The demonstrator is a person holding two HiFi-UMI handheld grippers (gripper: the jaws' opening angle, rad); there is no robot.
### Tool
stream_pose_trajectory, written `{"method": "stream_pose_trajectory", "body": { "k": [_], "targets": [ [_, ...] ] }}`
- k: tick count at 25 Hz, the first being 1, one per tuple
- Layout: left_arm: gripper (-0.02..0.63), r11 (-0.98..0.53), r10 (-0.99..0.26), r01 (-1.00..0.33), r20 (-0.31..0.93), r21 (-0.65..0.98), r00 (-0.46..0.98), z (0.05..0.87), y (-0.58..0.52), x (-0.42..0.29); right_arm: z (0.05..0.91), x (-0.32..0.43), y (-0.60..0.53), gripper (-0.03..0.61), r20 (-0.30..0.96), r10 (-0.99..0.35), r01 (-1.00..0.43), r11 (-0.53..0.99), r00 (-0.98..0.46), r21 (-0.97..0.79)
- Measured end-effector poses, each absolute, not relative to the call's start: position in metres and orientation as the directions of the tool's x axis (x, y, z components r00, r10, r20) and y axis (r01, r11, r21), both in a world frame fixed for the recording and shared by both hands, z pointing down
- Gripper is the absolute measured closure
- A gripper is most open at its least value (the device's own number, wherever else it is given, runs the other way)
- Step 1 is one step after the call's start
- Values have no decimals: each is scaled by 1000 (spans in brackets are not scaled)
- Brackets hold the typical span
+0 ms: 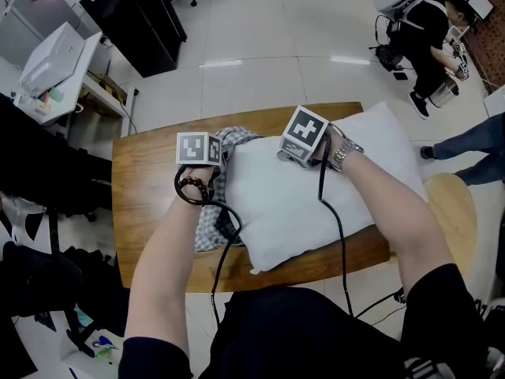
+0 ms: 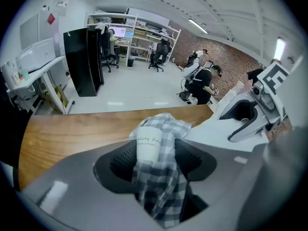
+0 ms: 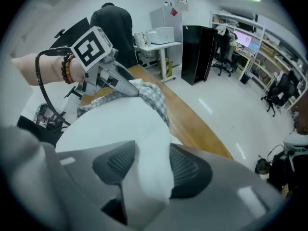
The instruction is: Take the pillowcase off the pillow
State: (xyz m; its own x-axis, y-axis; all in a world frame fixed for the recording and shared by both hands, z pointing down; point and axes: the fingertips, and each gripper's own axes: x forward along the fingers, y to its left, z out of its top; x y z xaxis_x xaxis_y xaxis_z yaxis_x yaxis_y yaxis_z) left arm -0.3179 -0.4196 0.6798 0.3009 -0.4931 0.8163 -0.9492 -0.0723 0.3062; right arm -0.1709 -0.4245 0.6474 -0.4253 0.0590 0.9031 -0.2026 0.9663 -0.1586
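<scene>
Wooden table [image 1: 146, 180] on tiled floor [image 1: 260, 38], left tongs [image 2: 156, 159] gripping checked pillowcase [image 2: 163, 125], right tongs [image 3: 147, 167] gripping pillow [image 3: 115, 124]

The right hand-held gripper [image 3: 147, 172] pinches a fold of white pillow [image 3: 115, 124], checked pillowcase [image 3: 153, 96] bunched beyond.
</scene>
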Motion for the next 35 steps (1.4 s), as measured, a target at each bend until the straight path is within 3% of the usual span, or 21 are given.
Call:
{"method": "stream_pose_trajectory", "body": {
  "k": [5,7,35],
  "targets": [
    [535,-48,-507,-959,820,281,265,684,-432,-327,648,-168,-429,531,922,52,-168,978,-384,-125],
    [567,-21,-520,-963,820,268,240,681,-435,-335,644,-165,-431,557,922,49,-166,979,-385,-122],
    [584,180,-556,-982,830,62,-50,652,-355,-450,623,-80,-433,563,928,-58,-236,971,-367,-32]
  ]
}}
